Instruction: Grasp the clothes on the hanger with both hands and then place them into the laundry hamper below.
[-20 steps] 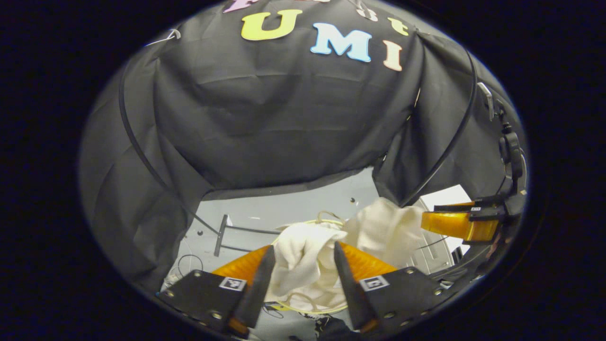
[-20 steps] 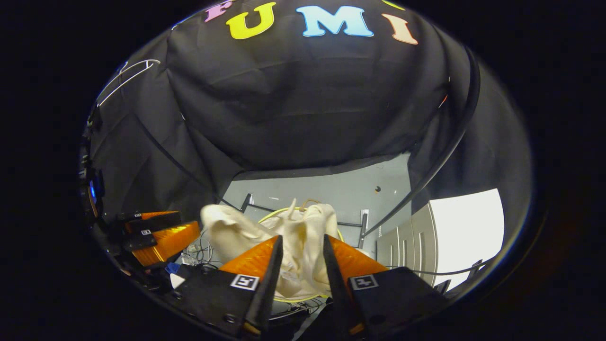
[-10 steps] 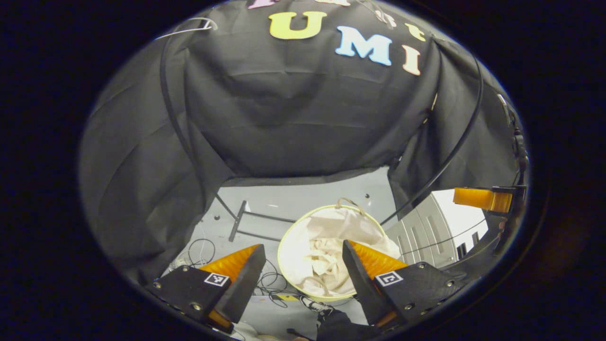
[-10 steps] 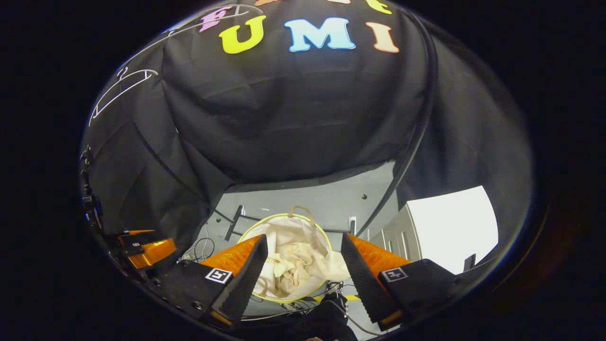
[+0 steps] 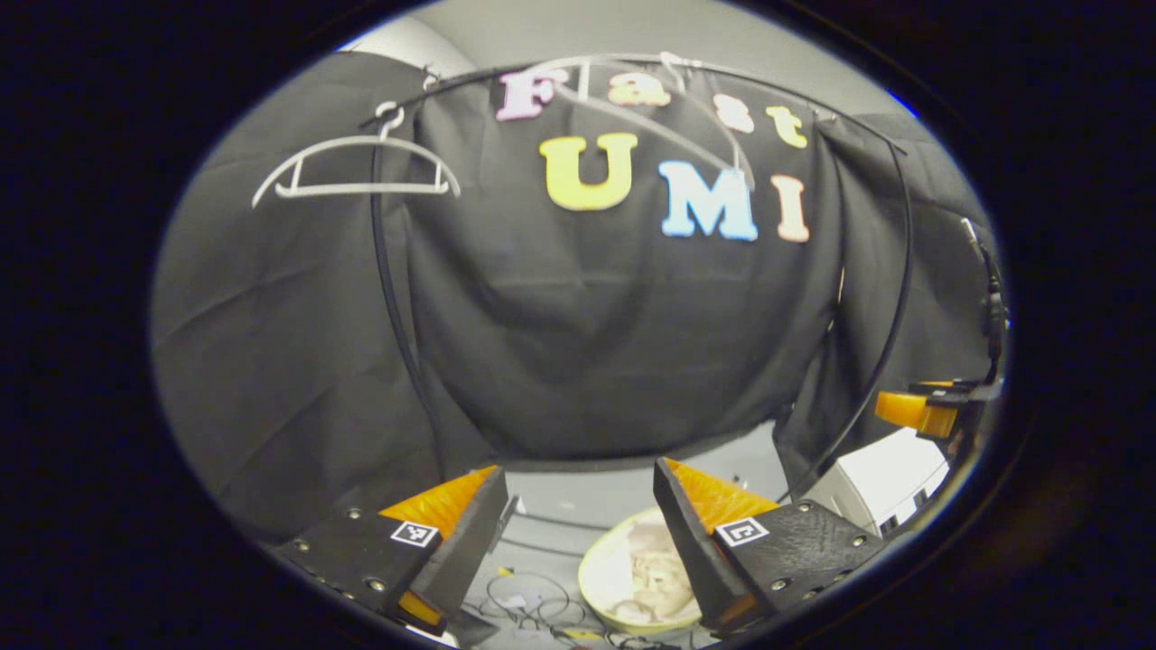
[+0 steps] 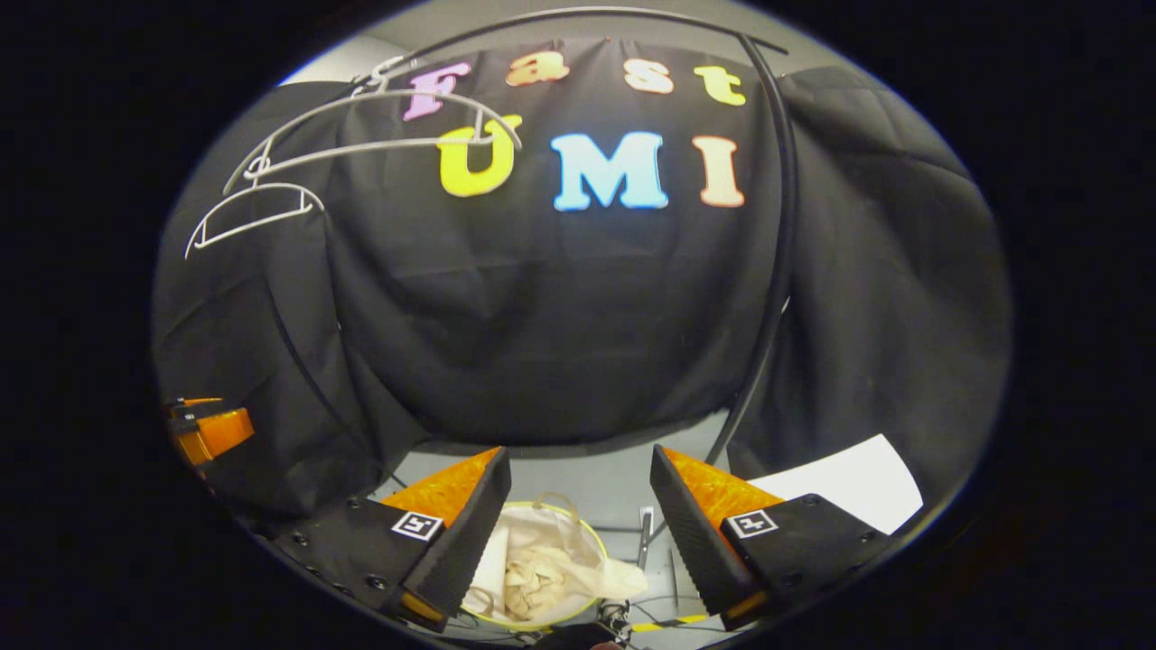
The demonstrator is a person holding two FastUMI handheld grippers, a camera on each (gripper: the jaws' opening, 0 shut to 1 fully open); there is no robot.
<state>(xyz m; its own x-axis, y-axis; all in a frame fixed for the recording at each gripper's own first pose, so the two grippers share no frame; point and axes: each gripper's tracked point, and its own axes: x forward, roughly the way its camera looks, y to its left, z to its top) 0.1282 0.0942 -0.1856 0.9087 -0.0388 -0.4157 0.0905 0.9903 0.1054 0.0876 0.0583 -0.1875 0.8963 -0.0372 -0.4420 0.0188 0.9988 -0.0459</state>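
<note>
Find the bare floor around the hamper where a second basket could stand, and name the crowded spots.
Free: grey floor between the hamper and the black cloth's hem. Crowded: the hamper holds cream clothes, one fold hanging over its rim; loose cables clutter the floor beside it in the left gripper view.

Left gripper (image 5: 578,515): 2 orange-backed black fingers, square markers, screws.
</note>
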